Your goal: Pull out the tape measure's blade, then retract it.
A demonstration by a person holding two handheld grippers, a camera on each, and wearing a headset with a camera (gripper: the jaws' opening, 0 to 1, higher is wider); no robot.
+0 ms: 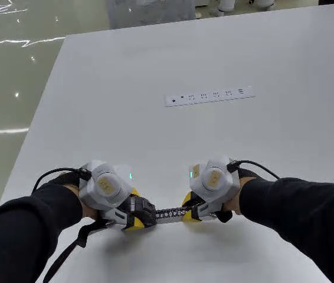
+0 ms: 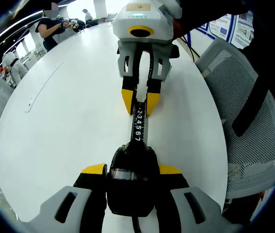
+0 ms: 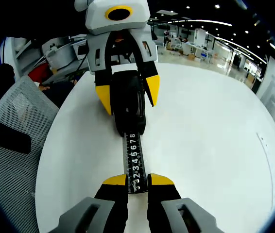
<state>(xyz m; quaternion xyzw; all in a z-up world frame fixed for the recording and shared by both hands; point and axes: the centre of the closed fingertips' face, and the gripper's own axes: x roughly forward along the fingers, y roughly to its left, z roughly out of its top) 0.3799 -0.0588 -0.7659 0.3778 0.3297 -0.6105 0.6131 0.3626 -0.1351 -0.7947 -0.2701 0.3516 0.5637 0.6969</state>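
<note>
The left gripper (image 2: 131, 171) is closed on the black body of the tape measure (image 2: 130, 190), with one yellow-tipped jaw pressed against each side, so the sides of the case are covered. The tape measure sits low on the white worktop (image 1: 155, 71), near its front edge.

A short length of blade (image 2: 138, 127) runs straight out from the case to the right gripper (image 3: 137, 180), whose jaws are shut on the blade's far end. The end hook is hidden between those jaws. In the gripper views the printed numbers read from about 2 to 8 – in the head view they are too small to make out.

The two grippers face each other, close together, with the blade stretched between them just over the worktop. Black sleeves (image 1: 19, 230) lead back from both hands, and a dark strap (image 1: 66, 253) hanging by the left one is cut off at the bottom of the head view.

Farther back, well apart from the grippers, a white power strip (image 1: 209, 96) lies flat on the worktop. A grey mesh chair (image 2: 244, 121) stands beside the worktop – partly cut off at the edge of the view.
</note>
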